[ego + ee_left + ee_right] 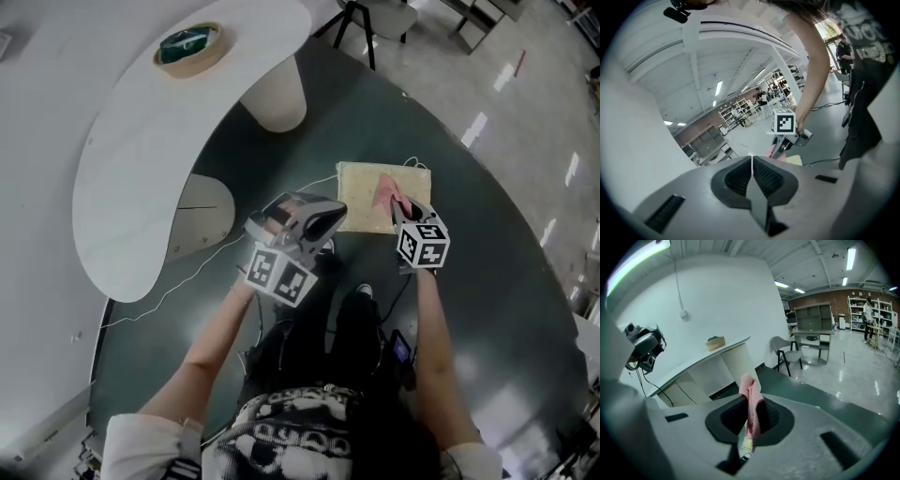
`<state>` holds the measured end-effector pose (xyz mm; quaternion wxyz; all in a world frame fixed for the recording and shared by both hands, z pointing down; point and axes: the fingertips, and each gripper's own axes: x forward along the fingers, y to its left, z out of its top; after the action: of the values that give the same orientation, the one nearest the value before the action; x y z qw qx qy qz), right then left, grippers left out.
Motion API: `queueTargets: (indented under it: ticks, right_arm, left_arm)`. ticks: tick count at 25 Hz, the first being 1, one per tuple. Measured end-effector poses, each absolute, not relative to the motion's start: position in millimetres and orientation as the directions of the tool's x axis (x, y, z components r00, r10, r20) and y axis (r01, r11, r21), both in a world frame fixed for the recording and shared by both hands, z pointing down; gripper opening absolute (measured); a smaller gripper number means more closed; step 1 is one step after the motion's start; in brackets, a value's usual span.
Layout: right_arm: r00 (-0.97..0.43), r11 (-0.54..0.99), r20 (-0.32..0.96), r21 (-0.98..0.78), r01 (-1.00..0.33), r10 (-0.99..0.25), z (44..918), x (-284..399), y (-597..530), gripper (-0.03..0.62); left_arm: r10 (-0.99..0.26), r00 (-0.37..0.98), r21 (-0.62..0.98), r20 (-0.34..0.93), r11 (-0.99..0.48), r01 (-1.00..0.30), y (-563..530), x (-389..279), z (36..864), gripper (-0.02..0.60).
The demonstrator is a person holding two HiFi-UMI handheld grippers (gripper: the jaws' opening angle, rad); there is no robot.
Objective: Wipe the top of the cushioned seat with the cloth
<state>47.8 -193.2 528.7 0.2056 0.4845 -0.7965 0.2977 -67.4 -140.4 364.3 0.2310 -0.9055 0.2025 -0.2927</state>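
Right gripper view: jaws pinched shut on a pink cloth [750,392], one tuft sticking out past the tips, the rest trailing back between the pads. Head view puts the right gripper [404,214] at centre right of frame, and the cloth [390,191] drapes from it onto or just over the seat [356,202]. I can't tell if the fabric actually touches. The seat is a beige cushioned pad on the dark floor at frame centre, roughly square and a bit wider left to right, with its near edge facing the person. The cloth covers only the right part, so the whole left half shows bare. Key relation: the seat lies straight ahead of and below the right jaws and stretches away to frame left, so my read is that the stroke has to run leftward across the wider axis, with the gripper dropped enough to press the cloth flat. The right hand is clearly the working one, since it is over the pad. The left gripper [328,221] sits just beside the seat's near left corner, tips aimed toward it. Its own view shows the jaws closed together with nothing between them [752,161], looking across at the right gripper's marker cube [784,122]. A thin white cable [309,184] runs along the floor to the seat's left edge, and it could snag if the wipe overshoots that side. Wiping looks barely begun, judging from how the cloth is bunched instead of spread.
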Motion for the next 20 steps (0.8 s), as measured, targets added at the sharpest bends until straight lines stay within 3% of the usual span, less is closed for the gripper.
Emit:
queueTargets:
  ticks: [20]
  right_arm:
    - [-0.568,0.395,0.681,-0.415,-0.819,-0.462,757,8,-246,0.008]
  left_arm:
    - [-0.542,0.7,-0.47,0.466,-0.822,-0.323,-186,-57,527,0.012]
